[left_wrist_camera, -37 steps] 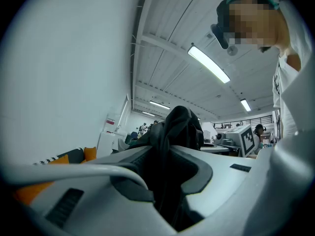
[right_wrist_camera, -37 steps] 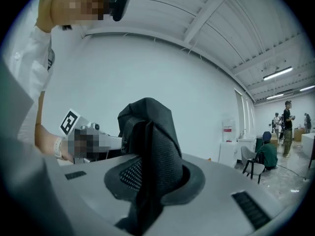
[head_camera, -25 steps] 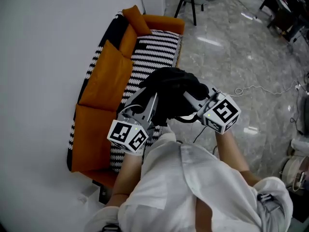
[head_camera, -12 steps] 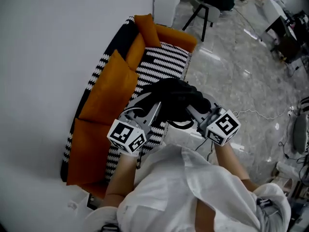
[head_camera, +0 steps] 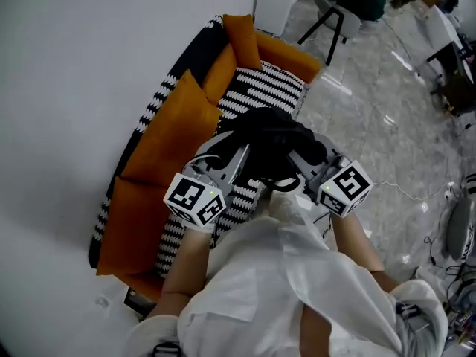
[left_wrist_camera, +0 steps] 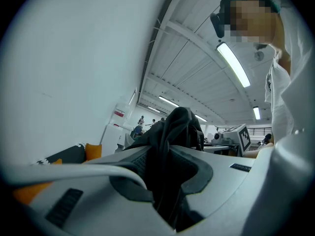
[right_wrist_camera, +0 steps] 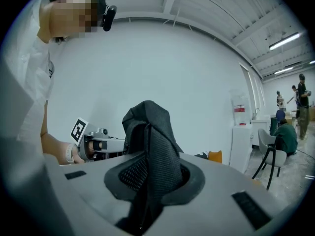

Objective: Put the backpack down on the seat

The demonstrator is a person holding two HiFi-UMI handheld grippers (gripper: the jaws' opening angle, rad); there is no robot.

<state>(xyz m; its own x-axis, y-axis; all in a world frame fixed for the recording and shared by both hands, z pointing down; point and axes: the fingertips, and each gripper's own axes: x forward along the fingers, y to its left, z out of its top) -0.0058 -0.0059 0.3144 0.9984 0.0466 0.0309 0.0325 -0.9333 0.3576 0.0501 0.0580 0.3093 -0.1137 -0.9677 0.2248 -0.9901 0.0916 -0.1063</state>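
A black backpack [head_camera: 271,141] hangs in front of me, held up between both grippers over the near edge of an orange sofa. The sofa's seat [head_camera: 256,95] carries a black-and-white striped cover. My left gripper [head_camera: 239,157] is shut on a fold of the backpack's black fabric [left_wrist_camera: 170,146]. My right gripper [head_camera: 296,160] is shut on a black mesh strap of the backpack [right_wrist_camera: 152,151]. Both grippers point upward, so their views show mostly ceiling and wall. The backpack's lower part is hidden behind the grippers.
Orange cushions [head_camera: 175,132] line the sofa's back against a white wall [head_camera: 82,65]. A dark chair [head_camera: 338,10] stands beyond the sofa's far end. Grey marble floor [head_camera: 387,117] with a white cable [head_camera: 405,192] lies to the right. People stand far off in the room [right_wrist_camera: 298,102].
The view has shifted closer over the sofa. Both grippers, still holding the backpack, now hang further over the striped seat than before.
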